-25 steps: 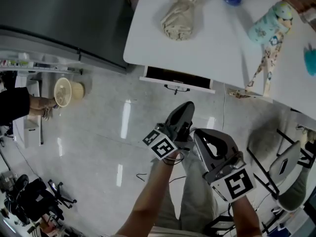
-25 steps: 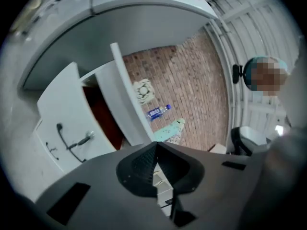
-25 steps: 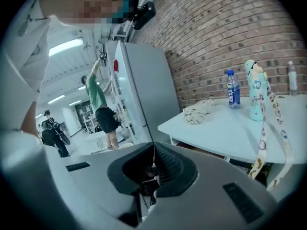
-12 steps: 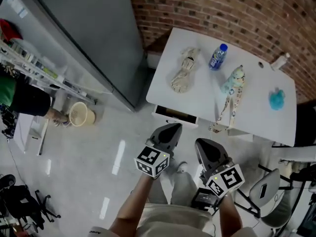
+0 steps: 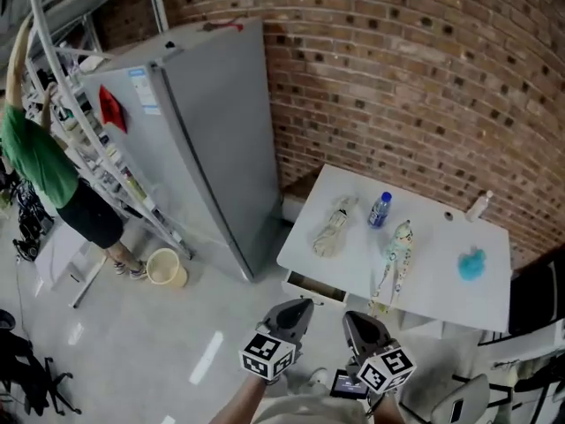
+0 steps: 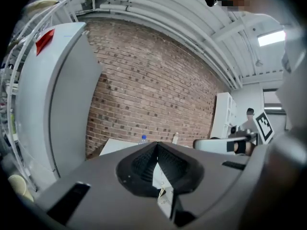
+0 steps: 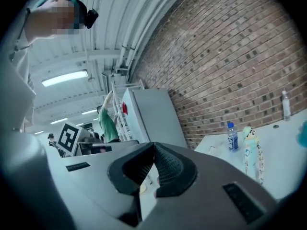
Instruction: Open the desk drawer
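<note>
White drawer [image 5: 316, 288], the thing to be opened, hangs under the near left corner of a white desk [image 5: 441, 281]. Its front stands a little way out from the desk edge, and a dark strip of interior shows behind it, so it looks at least partly open already; its handle is too small to make out. On the desktop, from left to right, lie a beige cloth bundle [image 5: 334, 226], a blue-capped bottle [image 5: 380, 209], a patterned bottle with a strap [image 5: 397, 246] trailing toward the near edge, and a teal object [image 5: 471, 263], with a small clear bottle [image 5: 478, 205] at the far edge. The desk backs onto a red brick wall [image 5: 397, 87], which leaves the drawer front facing the person. Nearer the viewer, well apart from the desk, are the left gripper [image 5: 300, 307] and right gripper [image 5: 356, 321], side by side close to the person's body and aimed toward the desk. Each gripper's own view shows its jaws pressed together with nothing between them. They are probably held clear like this because neither is working on the drawer at this moment. Left of the desk stands a tall grey cabinet [image 5: 203, 131] with a pale basket [image 5: 165, 268] on the floor [image 5: 177, 352] beside it. At the far left, a person in a green top [image 5: 35, 162] reaches up at some shelving.
</note>
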